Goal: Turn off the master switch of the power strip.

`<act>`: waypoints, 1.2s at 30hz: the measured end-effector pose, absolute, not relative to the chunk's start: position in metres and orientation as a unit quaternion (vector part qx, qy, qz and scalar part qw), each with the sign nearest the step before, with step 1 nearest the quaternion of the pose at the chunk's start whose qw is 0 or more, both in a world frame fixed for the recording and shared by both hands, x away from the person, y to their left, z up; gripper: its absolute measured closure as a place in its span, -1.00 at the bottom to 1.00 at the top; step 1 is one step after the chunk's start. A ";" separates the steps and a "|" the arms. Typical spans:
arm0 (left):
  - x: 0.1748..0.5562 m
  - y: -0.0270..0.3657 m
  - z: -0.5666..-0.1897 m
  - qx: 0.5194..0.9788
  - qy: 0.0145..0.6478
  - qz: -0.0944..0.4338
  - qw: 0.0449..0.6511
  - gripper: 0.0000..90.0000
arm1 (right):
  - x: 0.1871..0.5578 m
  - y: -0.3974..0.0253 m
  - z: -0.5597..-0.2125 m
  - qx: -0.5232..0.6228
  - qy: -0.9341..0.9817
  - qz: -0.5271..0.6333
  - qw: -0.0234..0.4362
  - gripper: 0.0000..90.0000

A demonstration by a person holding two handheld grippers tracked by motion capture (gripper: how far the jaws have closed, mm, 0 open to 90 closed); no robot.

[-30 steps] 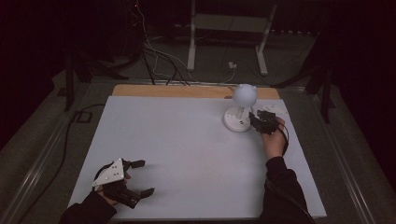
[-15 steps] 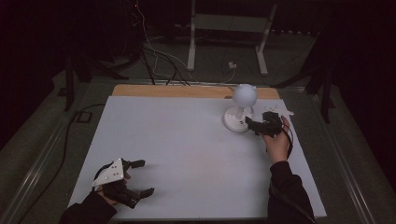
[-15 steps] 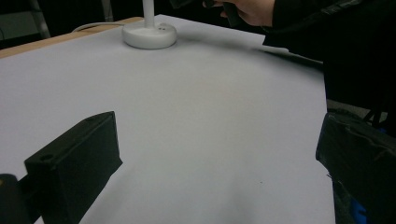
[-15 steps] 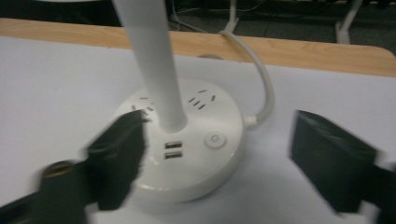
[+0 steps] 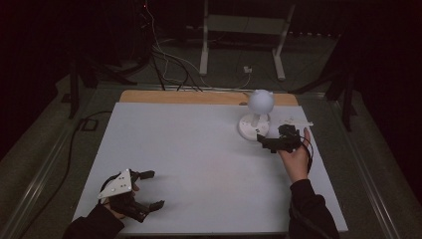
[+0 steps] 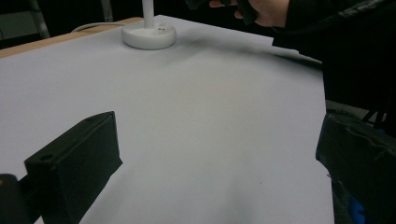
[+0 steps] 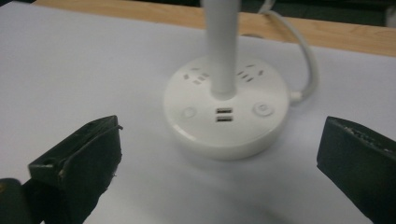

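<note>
We see a white table surface (image 5: 199,164) spreading across the middle and lower part of the high view, with a strip of bare wood (image 5: 179,97) along its far edge, toward the top of the frame. Beyond it, in the dark upper part, a white metal stand (image 5: 244,30) rises from the floor among loose cables (image 5: 164,55).

On the table, right of centre in the high view, stands a white lamp (image 5: 255,117): a round flat base, a thin upright stem and a ball-shaped head. In the right gripper view its base (image 7: 226,112) sits in the centre of the frame, and we make out two round buttons, two small ports side by side below the stem, and socket slots on either side of the stem. A white cord (image 7: 303,56) curves away from the base toward the upper right of that frame. In the left gripper view the same base (image 6: 148,35) lies at the upper left.

The right gripper (image 5: 271,142) is held just beside the base, at its lower right in the high view, pointing at it. Its jaws stand wide apart, released, with the base between and beyond them, untouched.

The left gripper (image 5: 149,189) rests low in the lower left of the high view, well apart from the lamp. Its jaws are spread too, holding nothing, with bare table between them.
</note>
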State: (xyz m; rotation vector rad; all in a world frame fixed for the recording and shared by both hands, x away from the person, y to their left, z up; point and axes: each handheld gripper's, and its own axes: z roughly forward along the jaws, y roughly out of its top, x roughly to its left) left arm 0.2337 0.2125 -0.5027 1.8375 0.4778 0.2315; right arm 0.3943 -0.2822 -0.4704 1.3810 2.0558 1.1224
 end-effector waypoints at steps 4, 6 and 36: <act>0.234 0.213 -0.503 0.784 0.205 0.098 0.577 -0.99 | 0.384 -0.279 -0.467 0.486 0.744 0.410 0.207 -1.00; 0.234 0.213 -0.503 0.785 0.204 0.098 0.577 -0.99 | 0.378 -0.278 -0.465 0.479 0.746 0.415 0.204 -1.00; 0.233 0.212 -0.503 0.786 0.202 0.098 0.577 -0.99 | 0.293 -0.271 -0.485 0.414 0.784 0.420 0.194 -1.00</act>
